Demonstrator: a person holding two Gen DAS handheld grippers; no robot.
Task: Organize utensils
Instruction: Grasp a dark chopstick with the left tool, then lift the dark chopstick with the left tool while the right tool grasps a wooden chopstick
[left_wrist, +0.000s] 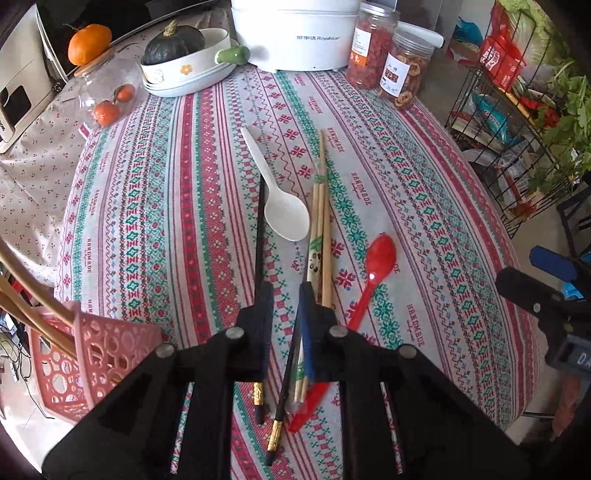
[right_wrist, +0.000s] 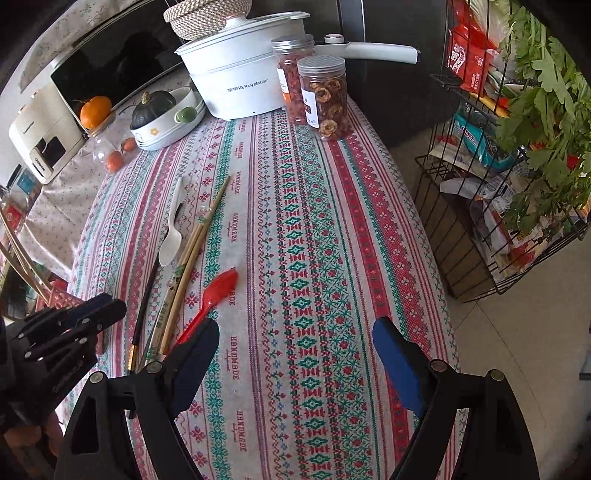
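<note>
Utensils (left_wrist: 320, 221) lie on patterned tablecloth (left_wrist: 424, 206) beside wire rack (left_wrist: 517, 122).

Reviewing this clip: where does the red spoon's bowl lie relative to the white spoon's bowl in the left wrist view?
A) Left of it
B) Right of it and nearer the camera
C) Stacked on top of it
B: the red spoon lies right of the white spoon, beyond the wooden chopsticks, nearer the camera.

The left hand-held gripper (left_wrist: 286, 295) covers the middle of the black chopsticks (left_wrist: 259, 229) and the red spoon's (left_wrist: 373, 273) handle end, so whether its nearly closed jaws pinch anything cannot be told. The pink basket (left_wrist: 92, 354) runs off the left edge in the left wrist view. Labels on the two jars (right_wrist: 325, 96) are too small to read.
</note>
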